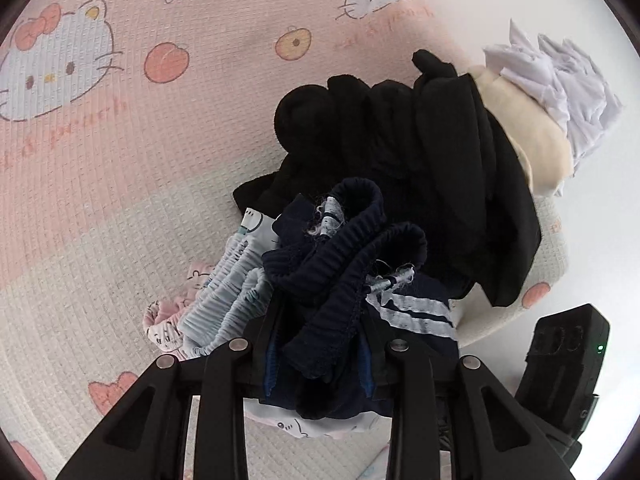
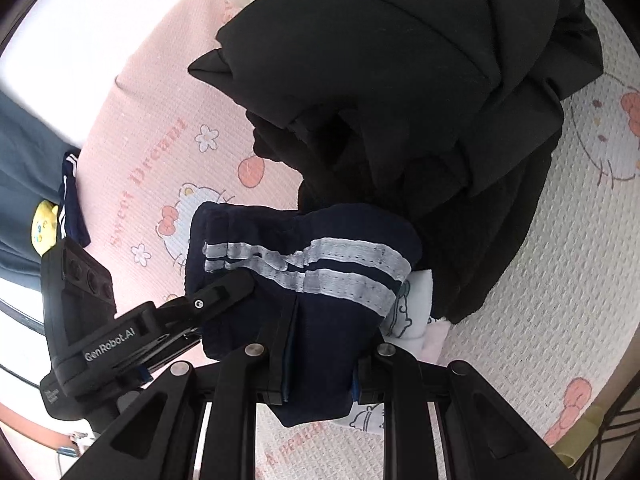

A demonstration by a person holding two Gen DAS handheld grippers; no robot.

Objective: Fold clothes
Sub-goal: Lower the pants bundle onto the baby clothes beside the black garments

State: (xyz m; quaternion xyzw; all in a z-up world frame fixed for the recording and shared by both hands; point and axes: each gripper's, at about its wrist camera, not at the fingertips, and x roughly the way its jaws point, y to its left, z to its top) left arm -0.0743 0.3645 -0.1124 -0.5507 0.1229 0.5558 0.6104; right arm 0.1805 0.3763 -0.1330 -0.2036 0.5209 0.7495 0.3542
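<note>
Navy shorts [image 1: 344, 280] with two white side stripes and a ribbed waistband hang bunched over the bed. My left gripper [image 1: 320, 340] is shut on the bunched waistband, its fingertips hidden under the cloth. In the right wrist view the same shorts [image 2: 320, 240] show their stripes, and my right gripper [image 2: 326, 344] is shut on their lower part. The left gripper [image 2: 216, 308] reaches in from the left and pinches the shorts' edge beside the stripes. The right gripper's black body [image 1: 568, 368] shows at the lower right of the left wrist view.
A pile of black clothes [image 1: 420, 168] lies just behind the shorts, with a cream garment [image 1: 528, 136] and a white one [image 1: 568, 84] beyond. Light blue ribbed cloth [image 1: 228, 292] and pink printed cloth [image 1: 168, 320] lie underneath. All rest on a pink cartoon-cat bedsheet [image 1: 120, 160]. Grey-blue cloth with a yellow patch [image 2: 44, 224] is at the left.
</note>
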